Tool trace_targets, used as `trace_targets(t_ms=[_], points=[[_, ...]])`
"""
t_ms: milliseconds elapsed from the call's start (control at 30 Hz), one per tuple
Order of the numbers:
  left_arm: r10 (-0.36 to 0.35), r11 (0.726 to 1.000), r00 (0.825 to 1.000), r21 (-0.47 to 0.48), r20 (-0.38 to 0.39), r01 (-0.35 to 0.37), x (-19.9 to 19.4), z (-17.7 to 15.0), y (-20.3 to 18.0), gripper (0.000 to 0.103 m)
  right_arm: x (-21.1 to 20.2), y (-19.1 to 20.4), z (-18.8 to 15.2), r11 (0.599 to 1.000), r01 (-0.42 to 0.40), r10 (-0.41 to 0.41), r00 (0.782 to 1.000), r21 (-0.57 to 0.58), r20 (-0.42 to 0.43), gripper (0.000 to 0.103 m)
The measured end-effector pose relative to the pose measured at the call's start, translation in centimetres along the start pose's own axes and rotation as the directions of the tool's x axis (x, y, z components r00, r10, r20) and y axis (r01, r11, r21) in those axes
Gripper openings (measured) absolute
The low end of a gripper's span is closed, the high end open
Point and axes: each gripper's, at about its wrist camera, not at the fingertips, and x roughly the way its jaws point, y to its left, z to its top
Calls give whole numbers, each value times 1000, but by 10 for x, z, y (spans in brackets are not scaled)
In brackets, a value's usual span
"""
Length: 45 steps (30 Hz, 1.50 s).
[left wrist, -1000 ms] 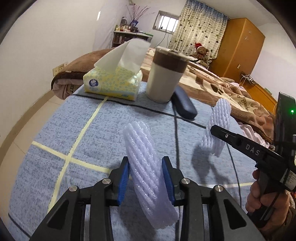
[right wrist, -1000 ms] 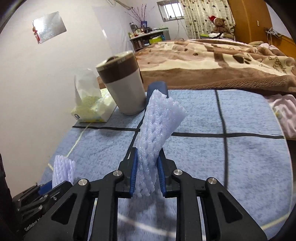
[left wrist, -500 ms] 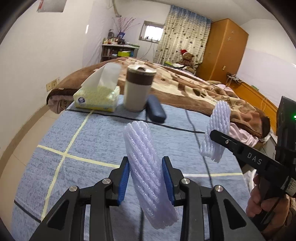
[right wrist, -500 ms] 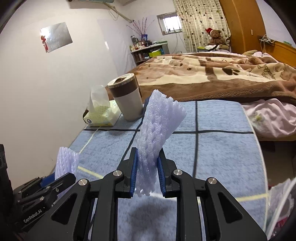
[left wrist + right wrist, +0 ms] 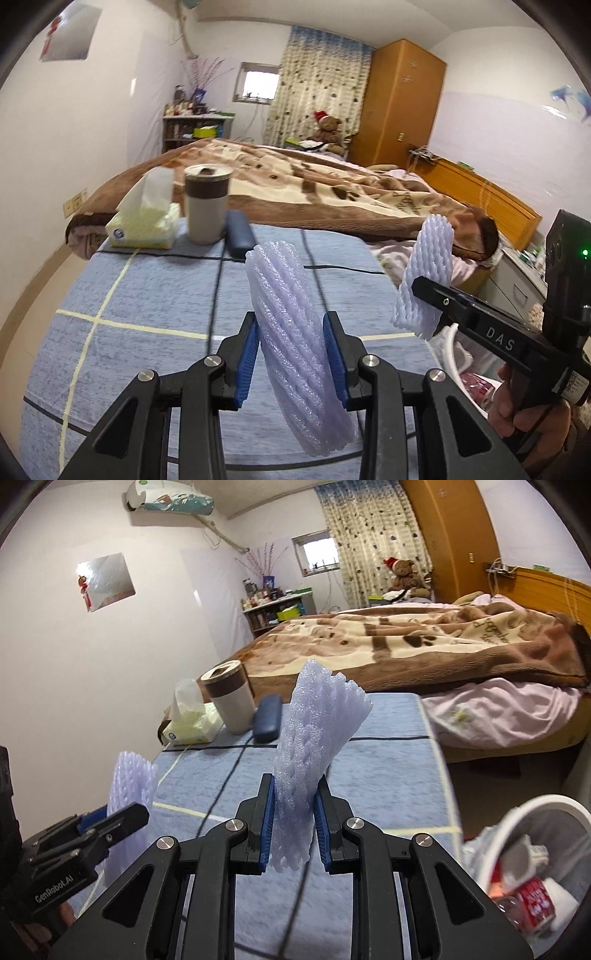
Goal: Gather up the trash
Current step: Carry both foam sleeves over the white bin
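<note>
My left gripper [image 5: 291,354] is shut on a pale lilac foam net sleeve [image 5: 291,332], held above the blue checked table cover [image 5: 147,302]. My right gripper [image 5: 293,830] is shut on a second foam net sleeve [image 5: 314,746], which stands up from the blue pads. Each gripper also shows in the other's view: the right gripper [image 5: 424,291] with its sleeve [image 5: 428,273] at the right, the left gripper [image 5: 122,816] with its sleeve [image 5: 129,786] at the lower left. A white trash bin [image 5: 543,805] holding wrappers and a red-labelled bottle sits low at the right, off the table's edge.
At the table's far end stand a tissue box [image 5: 144,225], a lidded cup [image 5: 207,206] and a dark blue case [image 5: 240,238]. A bed with a brown blanket [image 5: 332,188] lies beyond. A person's hand [image 5: 517,402] grips the right tool. A wooden wardrobe [image 5: 399,103] stands at the back.
Both grippers have pulled back from the cup and tissue box and risen, each keeping its foam sleeve. The white bin has come into the right wrist view.
</note>
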Motion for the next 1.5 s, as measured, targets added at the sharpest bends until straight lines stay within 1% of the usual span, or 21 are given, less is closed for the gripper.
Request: trace_targets(t_ms=[367, 600, 833, 1000, 1133, 1233, 1300, 1367, 1400, 1500], points=[[-87, 993, 996, 80, 12, 86, -10, -7, -61, 36, -47, -40, -12, 995, 79, -82, 995, 58, 58, 21], [-143, 981, 990, 133, 9, 141, -11, -12, -100, 36, -71, -64, -21, 986, 135, -143, 987, 95, 77, 21], [-206, 962, 979, 183, 4, 201, -9, -19, -144, 36, -96, -90, -32, 970, 200, -215, 972, 140, 98, 21], [-254, 943, 967, 213, -27, 254, 0, -25, -175, 36, -111, -104, -39, 955, 256, -272, 957, 152, 101, 21], [-293, 926, 954, 231, -61, 299, 10, -31, -199, 36, -116, -118, -45, 940, 303, -317, 945, 159, 75, 21], [-315, 910, 944, 254, -92, 329, 19, -37, -218, 36, -114, -130, -52, 926, 343, -352, 936, 158, 32, 21], [-322, 901, 941, 271, -104, 339, 23, -42, -229, 36, -112, -138, -55, 920, 357, -362, 932, 160, 4, 21], [-338, 890, 933, 281, -120, 358, 27, -46, -239, 36, -112, -143, -59, 913, 373, -376, 926, 163, -13, 21], [-345, 886, 929, 280, -132, 369, 30, -48, -244, 36, -112, -146, -60, 909, 383, -385, 923, 163, -21, 21], [-351, 876, 923, 295, -156, 383, 39, -54, -256, 36, -114, -153, -64, 901, 403, -403, 915, 158, -35, 21]])
